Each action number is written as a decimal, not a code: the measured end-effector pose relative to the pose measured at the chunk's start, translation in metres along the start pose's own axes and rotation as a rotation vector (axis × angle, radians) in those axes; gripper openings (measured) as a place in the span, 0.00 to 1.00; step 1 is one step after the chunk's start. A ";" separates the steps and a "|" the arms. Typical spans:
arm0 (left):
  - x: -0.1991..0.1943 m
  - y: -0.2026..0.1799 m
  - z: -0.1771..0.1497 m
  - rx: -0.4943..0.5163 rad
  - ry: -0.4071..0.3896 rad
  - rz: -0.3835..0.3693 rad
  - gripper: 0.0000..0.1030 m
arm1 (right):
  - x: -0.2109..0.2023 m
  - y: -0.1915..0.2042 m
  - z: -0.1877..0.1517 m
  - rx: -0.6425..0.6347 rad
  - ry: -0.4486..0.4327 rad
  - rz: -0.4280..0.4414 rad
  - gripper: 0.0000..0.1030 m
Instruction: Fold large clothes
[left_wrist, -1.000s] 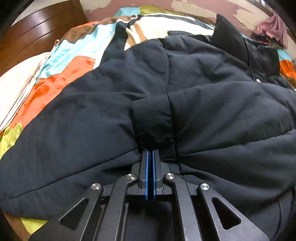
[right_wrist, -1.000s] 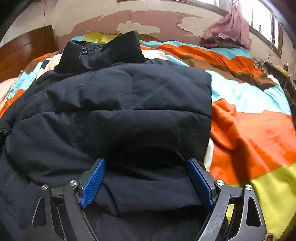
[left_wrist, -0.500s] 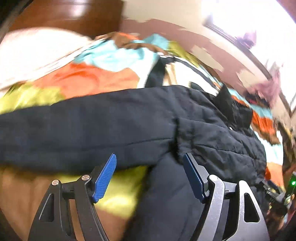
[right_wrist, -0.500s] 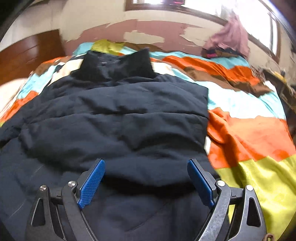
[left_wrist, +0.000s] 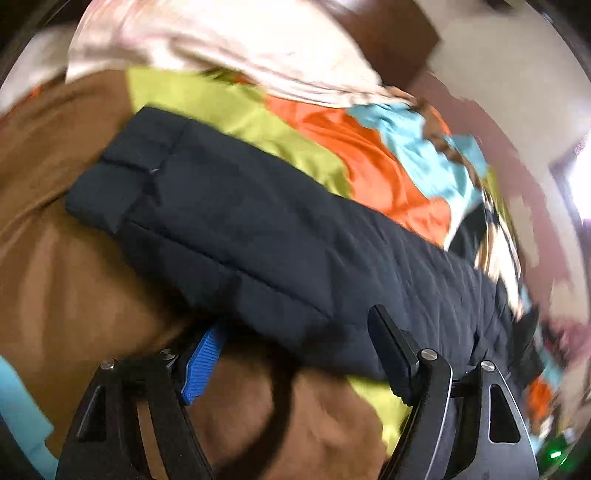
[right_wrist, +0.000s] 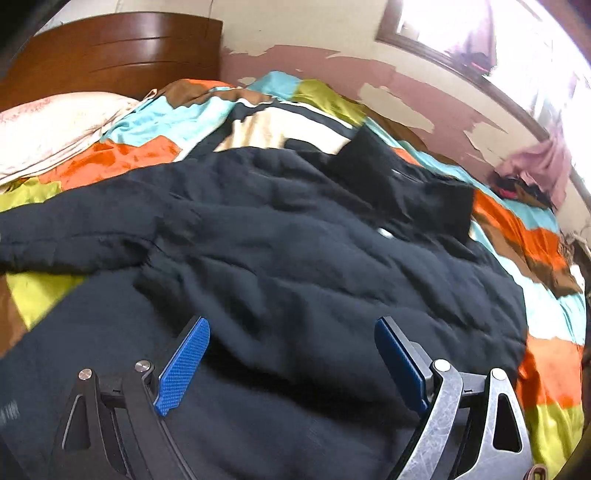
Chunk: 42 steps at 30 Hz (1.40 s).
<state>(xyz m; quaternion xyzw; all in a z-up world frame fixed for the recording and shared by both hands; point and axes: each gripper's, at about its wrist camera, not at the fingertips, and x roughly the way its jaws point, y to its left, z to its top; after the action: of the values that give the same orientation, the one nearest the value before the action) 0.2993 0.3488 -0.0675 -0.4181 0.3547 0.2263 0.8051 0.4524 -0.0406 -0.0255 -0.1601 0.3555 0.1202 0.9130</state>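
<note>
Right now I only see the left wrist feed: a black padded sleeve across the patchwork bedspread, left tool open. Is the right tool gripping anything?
Observer: No. The right tool is open above the body of the black padded jacket, with nothing between its pads.
Operator: Where's the collar?
Observer: The stand-up collar lies at the far end, toward the peeling pink wall.
Operator: Any sleeve out on the other side?
Observer: None that I can see. There the jacket's edge meets the multicoloured patchwork bedspread.
</note>
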 end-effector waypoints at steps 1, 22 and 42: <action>0.001 0.005 0.008 -0.029 0.002 -0.013 0.69 | 0.008 0.008 0.007 0.001 0.009 0.003 0.88; 0.003 0.004 0.019 -0.033 -0.146 0.075 0.13 | 0.106 0.042 0.039 0.057 0.086 -0.078 1.00; -0.079 -0.195 -0.020 0.508 -0.392 -0.335 0.05 | -0.107 -0.149 -0.061 0.302 -0.123 -0.036 1.00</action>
<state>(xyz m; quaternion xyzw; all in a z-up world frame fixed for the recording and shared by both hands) 0.3689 0.2201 0.0847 -0.2059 0.1650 0.0719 0.9619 0.3884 -0.2120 0.0363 -0.0195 0.3099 0.0585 0.9488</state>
